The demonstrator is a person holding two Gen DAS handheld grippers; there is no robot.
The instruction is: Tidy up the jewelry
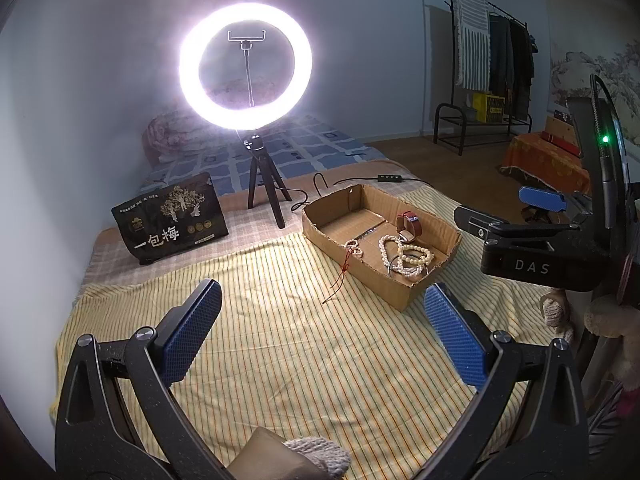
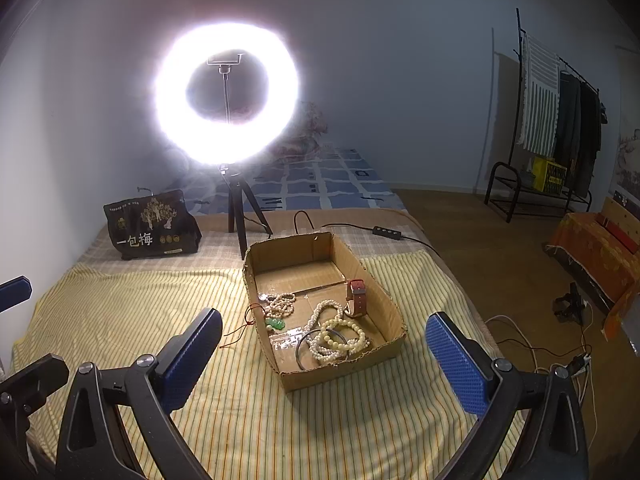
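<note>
both grippers hang open and empty over the striped bed; the cardboard box [image 2: 362,354] of pearls [image 2: 336,338] lies just ahead of the right gripper [image 2: 324,356], nearer than the left gripper [image 1: 322,334].

A ring light [image 1: 245,65] is blazing white, blowing out its own rim and haloing the wall in both views. It is lighting the striped bedspread [image 1: 260,340] warmly; the room behind is staying dim. Fisheye distortion is bending the edges, and dark vignetting is filling the corners.
</note>
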